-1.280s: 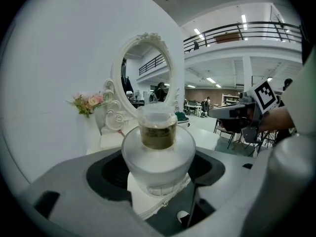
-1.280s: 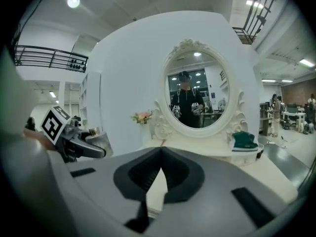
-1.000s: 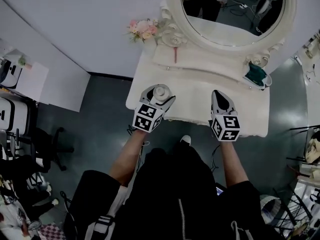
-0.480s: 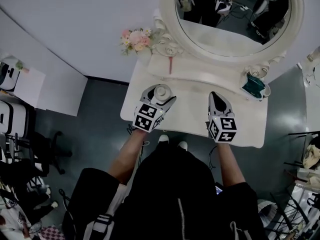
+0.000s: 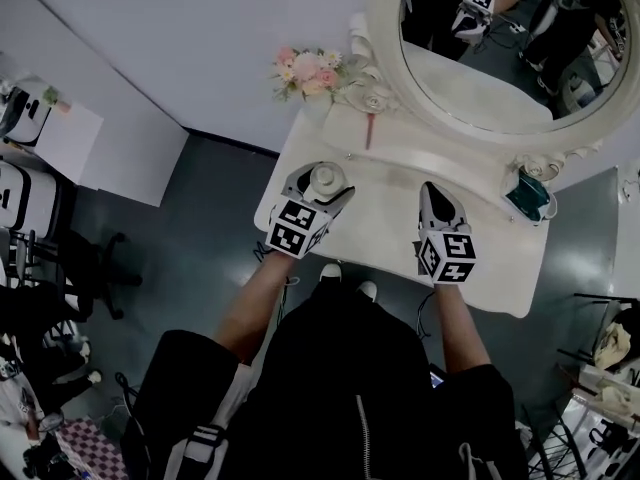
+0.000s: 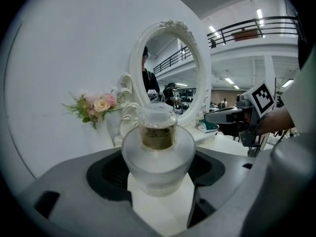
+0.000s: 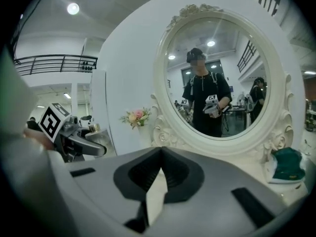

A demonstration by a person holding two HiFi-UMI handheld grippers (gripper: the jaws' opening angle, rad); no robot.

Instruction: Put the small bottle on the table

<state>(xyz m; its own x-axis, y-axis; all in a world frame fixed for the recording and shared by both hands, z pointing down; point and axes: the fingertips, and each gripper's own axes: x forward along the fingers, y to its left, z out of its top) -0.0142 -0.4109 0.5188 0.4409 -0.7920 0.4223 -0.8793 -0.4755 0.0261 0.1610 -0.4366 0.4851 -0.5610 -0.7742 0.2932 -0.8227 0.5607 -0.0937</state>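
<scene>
The small bottle (image 6: pixel 158 147) is frosted glass with a clear cap and amber liquid inside. It stands upright between the jaws of my left gripper (image 6: pixel 158 174), which is shut on its round body. In the head view the bottle (image 5: pixel 325 177) and left gripper (image 5: pixel 322 182) are over the left front part of the white dressing table (image 5: pixel 390 193). I cannot tell whether the bottle's base touches the tabletop. My right gripper (image 5: pixel 432 188) is over the table's front middle, shut and holding nothing. Its jaws (image 7: pixel 160 154) meet at the tips.
A large oval mirror (image 5: pixel 510 48) in a white carved frame stands at the table's back. A vase of pink flowers (image 5: pixel 308 68) sits at the back left corner, and a green object (image 5: pixel 529 195) lies at the right. Dark floor lies beyond the table's front edge.
The head view has swung, so the table and mirror sit further right and higher in the frame. Both grippers keep much the same place over the table's front, with the bottle still gripped.
</scene>
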